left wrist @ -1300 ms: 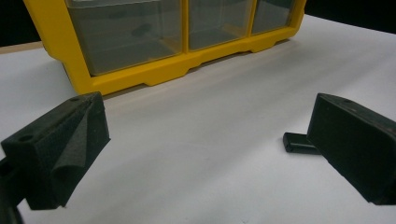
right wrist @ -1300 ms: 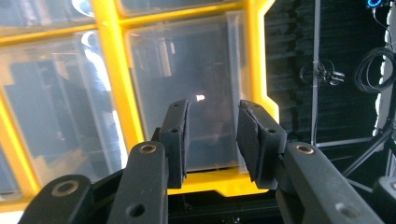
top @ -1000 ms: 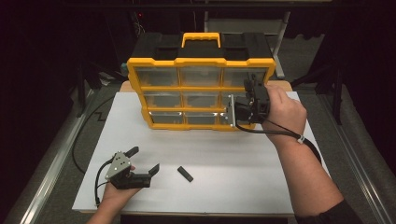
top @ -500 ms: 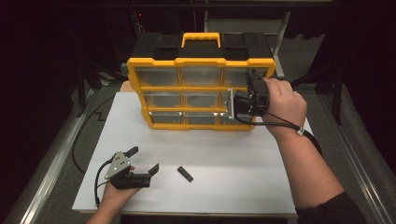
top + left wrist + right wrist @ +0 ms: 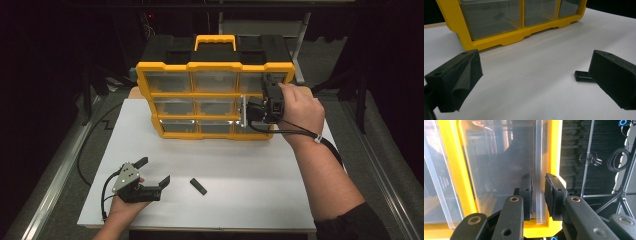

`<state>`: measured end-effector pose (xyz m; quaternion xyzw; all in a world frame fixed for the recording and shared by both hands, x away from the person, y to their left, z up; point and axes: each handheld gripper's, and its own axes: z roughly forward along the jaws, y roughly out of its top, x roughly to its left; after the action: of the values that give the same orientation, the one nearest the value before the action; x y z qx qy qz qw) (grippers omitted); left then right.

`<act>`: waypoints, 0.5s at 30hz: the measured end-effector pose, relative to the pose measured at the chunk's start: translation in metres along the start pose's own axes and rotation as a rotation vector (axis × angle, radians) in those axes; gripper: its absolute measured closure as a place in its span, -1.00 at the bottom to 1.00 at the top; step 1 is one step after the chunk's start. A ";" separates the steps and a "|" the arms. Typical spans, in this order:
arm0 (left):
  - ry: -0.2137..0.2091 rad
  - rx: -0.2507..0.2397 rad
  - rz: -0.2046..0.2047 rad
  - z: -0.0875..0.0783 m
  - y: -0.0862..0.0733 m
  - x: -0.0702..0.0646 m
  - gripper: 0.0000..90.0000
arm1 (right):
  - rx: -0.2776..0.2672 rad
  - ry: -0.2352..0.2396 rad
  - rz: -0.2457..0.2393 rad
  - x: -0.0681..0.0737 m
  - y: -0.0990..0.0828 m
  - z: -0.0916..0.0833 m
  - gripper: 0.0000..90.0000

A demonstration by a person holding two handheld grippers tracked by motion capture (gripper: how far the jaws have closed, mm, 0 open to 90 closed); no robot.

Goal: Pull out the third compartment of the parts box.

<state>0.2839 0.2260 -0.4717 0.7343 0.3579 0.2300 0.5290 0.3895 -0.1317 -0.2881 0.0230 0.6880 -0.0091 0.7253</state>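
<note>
Plenty of open white tabletop (image 5: 240, 165) in front of the yellow organizer (image 5: 172, 96), which walls off the back edge. Only 1 thing lies in that stretch: a small black piece (image 5: 198, 186), just beside the left gripper (image 5: 153, 172). Dark stands (image 5: 621, 192) crowd the right side.

No readable txt, labels or nos. anywhere, incl. on the yellow organizer (image 5: 215, 66).
</note>
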 end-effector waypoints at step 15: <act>-0.002 0.002 0.002 0.000 0.000 0.001 -0.99 | 0.013 -0.026 -0.007 0.002 0.004 0.002 0.82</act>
<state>0.2842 0.2264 -0.4717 0.7353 0.3570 0.2294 0.5284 0.3916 -0.1281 -0.2898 0.0251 0.6784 -0.0161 0.7341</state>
